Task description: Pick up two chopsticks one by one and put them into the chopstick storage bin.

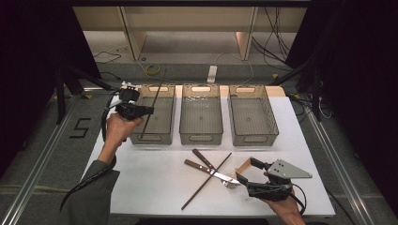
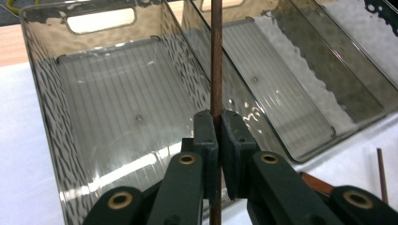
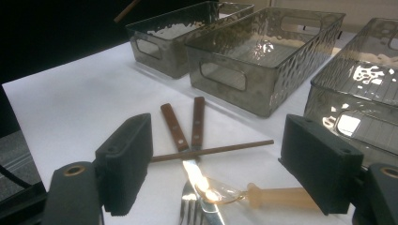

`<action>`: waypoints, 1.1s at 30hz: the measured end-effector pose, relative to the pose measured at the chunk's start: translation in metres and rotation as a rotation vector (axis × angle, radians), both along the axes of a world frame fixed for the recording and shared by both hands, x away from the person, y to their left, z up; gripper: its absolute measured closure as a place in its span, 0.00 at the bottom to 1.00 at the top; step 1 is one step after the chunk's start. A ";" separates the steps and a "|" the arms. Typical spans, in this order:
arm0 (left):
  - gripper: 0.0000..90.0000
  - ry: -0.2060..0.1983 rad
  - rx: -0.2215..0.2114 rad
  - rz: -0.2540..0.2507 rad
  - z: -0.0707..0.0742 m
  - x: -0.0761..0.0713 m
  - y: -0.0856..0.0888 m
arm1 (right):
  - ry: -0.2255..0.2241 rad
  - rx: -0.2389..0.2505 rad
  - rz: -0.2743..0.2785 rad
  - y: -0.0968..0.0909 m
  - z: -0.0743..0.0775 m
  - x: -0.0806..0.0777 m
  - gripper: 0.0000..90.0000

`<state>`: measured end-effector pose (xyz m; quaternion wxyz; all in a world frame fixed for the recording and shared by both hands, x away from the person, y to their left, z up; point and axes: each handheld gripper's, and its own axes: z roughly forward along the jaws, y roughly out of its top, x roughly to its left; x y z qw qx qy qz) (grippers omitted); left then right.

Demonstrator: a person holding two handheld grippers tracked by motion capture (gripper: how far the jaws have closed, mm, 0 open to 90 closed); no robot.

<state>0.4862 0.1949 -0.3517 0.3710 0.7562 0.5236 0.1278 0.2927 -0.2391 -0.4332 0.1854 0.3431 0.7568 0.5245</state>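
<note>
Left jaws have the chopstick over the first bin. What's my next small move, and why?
Probably lower the left gripper into the left smoked clear plastic bin and level it. Its jaws are shut on the thin dark wooden chopstick, which hangs above the bin's bare floor; opening now would likely let it tip over the rim.

Your left gripper (image 2: 217, 140) is clamped on a thin dark-brown chopstick (image 2: 216, 70), approx. mid-length. Stick is straight, round, wood-toned. In the high view it slants over the left-most smoked-clear bin (image 1: 141, 137), upper end past the bin's far rim, lower end near the front wall. In the left gripper view it runs vertical betw. the pads, extending above & below them.
</note>
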 end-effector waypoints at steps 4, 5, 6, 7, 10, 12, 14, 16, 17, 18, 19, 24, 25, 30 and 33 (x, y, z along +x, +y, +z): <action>0.94 -0.001 -0.001 0.014 -0.002 0.009 0.003 | 0.000 0.002 -0.001 0.000 0.000 0.000 0.29; 0.94 0.000 0.000 0.020 -0.003 0.012 0.004 | 0.001 0.001 0.000 0.000 0.000 0.000 0.29; 0.94 0.001 0.001 0.024 -0.003 0.015 0.005 | 0.001 0.001 0.000 0.000 0.000 0.000 0.29; 0.94 0.000 0.002 0.027 -0.003 0.017 0.006 | -0.001 0.000 0.003 0.000 0.000 0.000 0.29; 0.94 -0.008 0.008 0.034 -0.004 0.023 0.006 | 0.001 0.001 0.004 0.001 0.000 0.000 0.29; 0.94 -0.013 0.026 0.036 -0.007 0.030 0.004 | 0.001 0.000 0.004 0.001 0.000 0.000 0.29; 0.94 -0.011 0.031 0.035 -0.008 0.032 0.004 | -0.001 0.003 0.006 0.001 0.000 0.000 0.29; 0.94 -0.016 0.023 0.047 -0.009 0.035 0.005 | -0.003 0.004 0.007 0.000 0.000 0.000 0.29; 0.94 -0.014 0.010 0.049 -0.009 0.036 0.007 | -0.003 0.004 0.007 0.000 0.000 0.000 0.29; 0.94 -0.018 0.012 0.051 -0.009 0.036 0.007 | 0.000 0.005 0.002 0.000 0.000 0.000 0.29; 0.94 -0.023 0.021 0.053 -0.009 0.037 0.007 | -0.001 0.005 0.003 -0.001 0.000 0.000 0.29; 0.94 -0.019 0.016 0.084 -0.014 0.044 0.010 | 0.000 0.005 0.006 0.000 0.000 0.000 0.29; 0.94 -0.020 0.016 0.087 -0.015 0.045 0.011 | 0.000 0.006 0.006 0.000 0.000 0.000 0.29; 0.94 -0.009 0.035 0.102 -0.023 0.049 0.013 | 0.001 0.011 0.007 0.000 0.000 0.000 0.29; 0.94 -0.009 0.022 0.105 -0.027 0.050 0.014 | 0.007 0.009 0.007 0.000 0.000 0.000 0.29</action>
